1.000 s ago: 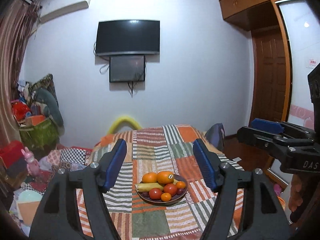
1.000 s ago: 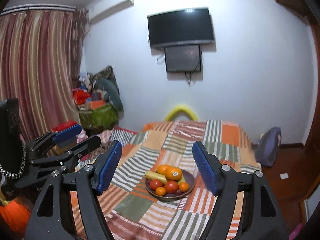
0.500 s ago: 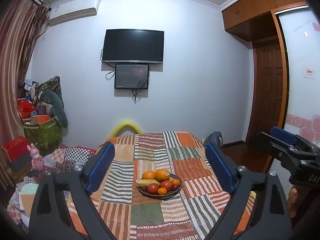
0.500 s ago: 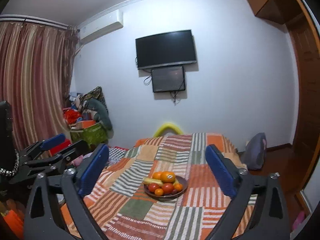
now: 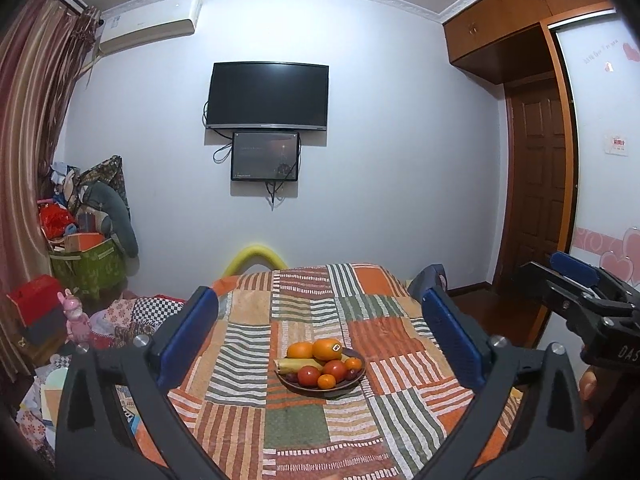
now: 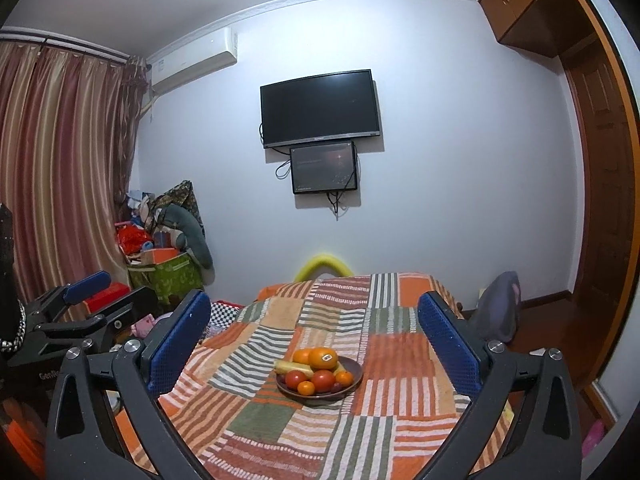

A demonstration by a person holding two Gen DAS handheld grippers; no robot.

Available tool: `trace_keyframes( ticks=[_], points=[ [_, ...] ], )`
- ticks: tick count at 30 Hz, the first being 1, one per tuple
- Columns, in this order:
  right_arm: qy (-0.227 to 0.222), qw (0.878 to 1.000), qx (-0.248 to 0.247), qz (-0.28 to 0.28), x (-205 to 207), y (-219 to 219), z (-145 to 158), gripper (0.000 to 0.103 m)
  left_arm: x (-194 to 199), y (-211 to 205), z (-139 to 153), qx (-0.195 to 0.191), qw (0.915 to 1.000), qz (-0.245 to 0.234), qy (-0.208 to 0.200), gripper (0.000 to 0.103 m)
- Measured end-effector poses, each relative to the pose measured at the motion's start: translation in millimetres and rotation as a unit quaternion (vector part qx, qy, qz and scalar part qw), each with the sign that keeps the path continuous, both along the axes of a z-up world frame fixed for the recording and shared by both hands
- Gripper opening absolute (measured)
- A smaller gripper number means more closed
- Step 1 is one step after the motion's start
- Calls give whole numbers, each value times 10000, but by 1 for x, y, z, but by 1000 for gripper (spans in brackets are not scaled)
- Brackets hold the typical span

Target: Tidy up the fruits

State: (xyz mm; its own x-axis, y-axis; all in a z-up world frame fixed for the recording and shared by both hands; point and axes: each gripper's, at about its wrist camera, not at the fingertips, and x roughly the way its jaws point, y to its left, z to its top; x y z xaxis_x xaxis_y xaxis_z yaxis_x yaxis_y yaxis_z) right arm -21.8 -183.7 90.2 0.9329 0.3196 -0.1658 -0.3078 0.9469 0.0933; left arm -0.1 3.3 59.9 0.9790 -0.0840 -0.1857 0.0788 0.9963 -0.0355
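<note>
**Mia:** Sitting in the middle of the patchwork blanket [image 5: 296, 424] is a dark bowl [image 5: 320, 385] full of fruit. What is in it?

**Ben:** Two big oranges [image 5: 316, 350] on top, one with a sticker. A yellow banana [image 5: 294, 365] lies on the bowl's left side. Red tomatoes [image 5: 322, 372] and small oranges [image 5: 326, 381] sit at the front.

**Mia:** What are the claws doing?

**Ben:** The left gripper [image 5: 320, 330] is opening wide. Nothing is between its blue pads [image 5: 188, 338]. The right gripper [image 6: 314, 336] is opening wide too, and it holds nothing. Both are well back from the bowl.

**Mia:** Can each claw see the other?

**Ben:** Yes. The right one shows at the right edge of the left view, and the left one at the left edge of the right view.

**Mia:** And the room?

**Ben:** A black TV [image 5: 267, 96] hangs on the white wall, with a small screen [image 5: 265, 156] just under it. An air conditioner [image 5: 150, 26] is up high. Striped curtains [image 6: 60, 176] hang on the left, near a green box [image 5: 90, 268] piled with stuff. A brown door [image 5: 538, 184] is on the right.
</note>
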Motion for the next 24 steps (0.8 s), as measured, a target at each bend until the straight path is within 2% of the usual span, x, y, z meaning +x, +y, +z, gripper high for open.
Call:
trace_keyframes(
  ticks=[24],
  points=[
    [51,10000,-71,-42,-1,-1,0,103,1,0,-3,12,10000,18,24,103]
  ],
)
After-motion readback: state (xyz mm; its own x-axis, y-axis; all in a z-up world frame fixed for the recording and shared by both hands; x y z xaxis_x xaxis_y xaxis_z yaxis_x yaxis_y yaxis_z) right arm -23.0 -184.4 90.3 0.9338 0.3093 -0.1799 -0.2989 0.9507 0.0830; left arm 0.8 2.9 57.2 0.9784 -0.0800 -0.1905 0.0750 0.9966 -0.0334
